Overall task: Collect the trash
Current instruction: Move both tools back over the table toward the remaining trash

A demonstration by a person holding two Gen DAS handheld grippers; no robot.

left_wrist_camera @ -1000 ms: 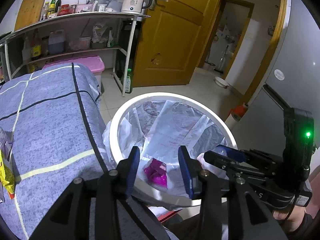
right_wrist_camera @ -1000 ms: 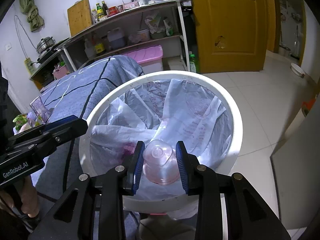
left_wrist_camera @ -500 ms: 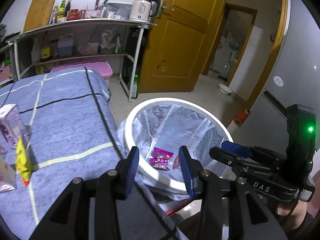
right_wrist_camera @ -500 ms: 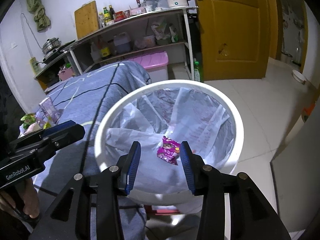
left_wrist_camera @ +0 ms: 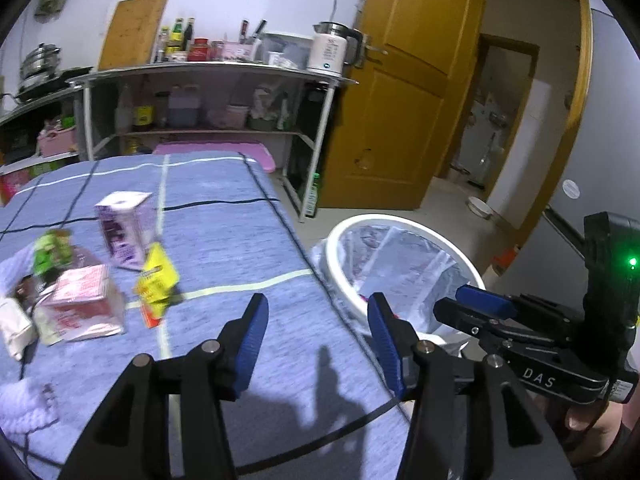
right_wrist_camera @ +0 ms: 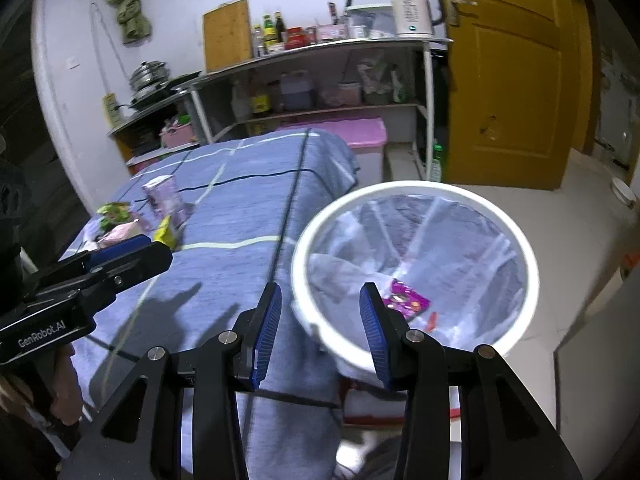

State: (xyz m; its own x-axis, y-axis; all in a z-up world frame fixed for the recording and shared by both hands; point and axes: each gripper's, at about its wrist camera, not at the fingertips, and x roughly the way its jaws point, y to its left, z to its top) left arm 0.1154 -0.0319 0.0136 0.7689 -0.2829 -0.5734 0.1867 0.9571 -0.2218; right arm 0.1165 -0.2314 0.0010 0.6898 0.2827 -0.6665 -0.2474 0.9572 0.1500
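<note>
A white bin (right_wrist_camera: 416,190) with a clear liner stands beside the blue checked table (left_wrist_camera: 224,220); a magenta wrapper (right_wrist_camera: 406,300) lies inside it. On the cloth at the left lie a purple carton (left_wrist_camera: 124,232), a yellow wrapper (left_wrist_camera: 158,276), a pink box (left_wrist_camera: 80,300) and a green wrapper (left_wrist_camera: 50,248). My left gripper (left_wrist_camera: 316,308) hangs over the table's near edge, its jaws opening with nothing between them. My right gripper (right_wrist_camera: 320,296) is open and empty over the gap between table and bin rim. The right gripper (left_wrist_camera: 480,304) also shows beside the bin (left_wrist_camera: 400,220).
A metal shelf rack (left_wrist_camera: 208,72) with bottles, a kettle (left_wrist_camera: 330,52) and a cutting board stands behind the table. A pink storage box (right_wrist_camera: 352,132) sits under it. A yellow door (left_wrist_camera: 404,92) and tiled floor (right_wrist_camera: 580,184) are at the right. A hand (left_wrist_camera: 588,420) grips the right tool.
The right gripper let go of a clear pink cup over the bin. Both grippers then swung left and up toward the table, bringing its litter into view. The left jaws widened.
</note>
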